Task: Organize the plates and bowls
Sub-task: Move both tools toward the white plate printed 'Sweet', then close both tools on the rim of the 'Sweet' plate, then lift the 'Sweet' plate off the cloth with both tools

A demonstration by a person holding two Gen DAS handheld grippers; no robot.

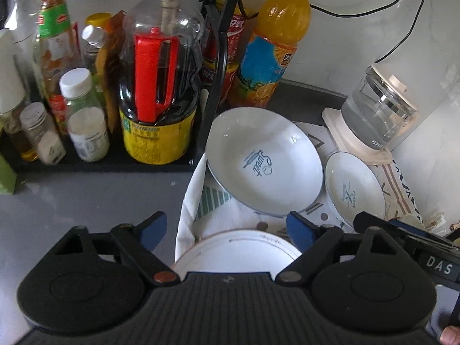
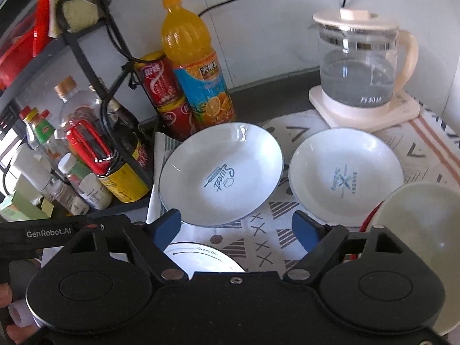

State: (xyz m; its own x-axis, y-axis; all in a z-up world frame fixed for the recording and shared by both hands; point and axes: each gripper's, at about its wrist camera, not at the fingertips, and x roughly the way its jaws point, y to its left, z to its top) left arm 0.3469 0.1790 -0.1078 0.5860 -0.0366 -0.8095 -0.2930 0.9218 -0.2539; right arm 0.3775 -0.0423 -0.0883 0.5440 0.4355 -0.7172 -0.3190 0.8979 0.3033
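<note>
A white deep plate marked "Sweet" lies on a patterned cloth. A second white deep plate with a blue emblem lies to its right. A flat white plate with a thin line border lies nearest, under both grippers. A cream bowl stands tilted at the right edge over something red. My left gripper is open and empty above the flat plate. My right gripper is open and empty, just before the "Sweet" plate.
A black rack holds an oil bottle, sauce bottles and small jars at the left. An orange juice bottle and red cans stand behind the plates. A glass kettle stands at the back right. The right gripper's body shows at the left view's right edge.
</note>
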